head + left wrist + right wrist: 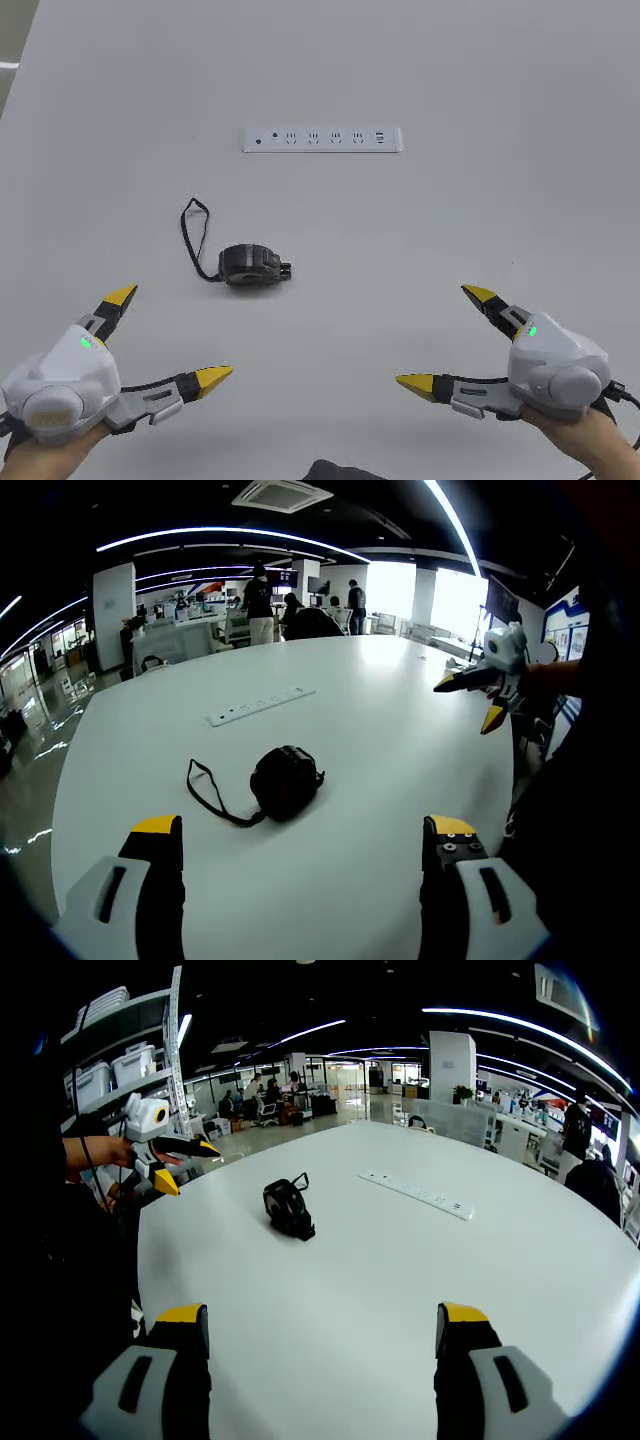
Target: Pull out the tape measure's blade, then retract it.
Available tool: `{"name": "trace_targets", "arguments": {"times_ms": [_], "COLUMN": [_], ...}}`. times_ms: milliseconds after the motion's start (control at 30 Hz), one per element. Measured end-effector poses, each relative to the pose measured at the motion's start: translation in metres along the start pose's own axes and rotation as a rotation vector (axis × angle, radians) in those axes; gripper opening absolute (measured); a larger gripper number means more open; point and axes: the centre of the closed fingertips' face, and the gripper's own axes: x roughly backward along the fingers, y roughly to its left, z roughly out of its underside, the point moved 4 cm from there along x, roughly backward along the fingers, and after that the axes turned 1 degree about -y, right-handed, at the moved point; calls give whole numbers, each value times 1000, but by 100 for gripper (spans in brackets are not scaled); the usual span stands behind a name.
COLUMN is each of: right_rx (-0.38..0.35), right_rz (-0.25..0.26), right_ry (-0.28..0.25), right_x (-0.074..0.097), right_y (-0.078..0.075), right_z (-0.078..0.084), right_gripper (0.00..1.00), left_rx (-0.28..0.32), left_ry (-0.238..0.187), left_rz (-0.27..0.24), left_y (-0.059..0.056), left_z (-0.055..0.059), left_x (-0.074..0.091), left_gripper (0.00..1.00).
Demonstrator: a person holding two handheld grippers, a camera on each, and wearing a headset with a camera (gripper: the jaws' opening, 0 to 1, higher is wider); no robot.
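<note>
An open-plan office with a workshop corner: a broad white oval counter (380, 710) carrying a white power strip (262, 706) sits under curved ceiling light strips (220, 532) and a square ceiling air vent (282, 494). People (260, 600) stand among desks (175, 640) behind, beside a metal shelf rack (176, 1030) of plastic storage boxes (135, 1063).

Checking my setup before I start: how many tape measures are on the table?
1. The black tape measure lies on the white table, nearer the left gripper, with the power strip beyond it. Nothing seems hidden.
</note>
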Motion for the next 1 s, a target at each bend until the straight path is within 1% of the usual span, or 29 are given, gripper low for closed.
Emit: {"name": "trace_targets", "arguments": {"times_ms": [133,267,433,500,733,867,1000], "right_rx": [4,19,54,68,92,106,121], "right_rz": [-6,-27,-49,-56,-85,-112,-142], "right_ry": [-2,2,-11,-27,-16,-12,-1], "right_x": [-2,-5,-8,-10,-19,-25,-32], "right_y": [-2,-4,-6,-9,-15,-17,-18], "right_z": [-1,-2,-4,-7,-9,-11,-11], "right_gripper": [95,94,88,87,81,78,74], "left_rx": [-3,-16,-53,-66,-110,-136,-176], "left_ry": [4,4,20,20,29,46,56], "left_rz": [-2,4,18,33,65,86,104], "left_y": [3,4,7,9,17,22,25], "left_z": [-1,-4,-6,-7,-7,-6,-7], "left_x": [-3,-7,-14,-16,-27,-36,-44], "left_gripper": [99,99,97,94,84,80,74]}}
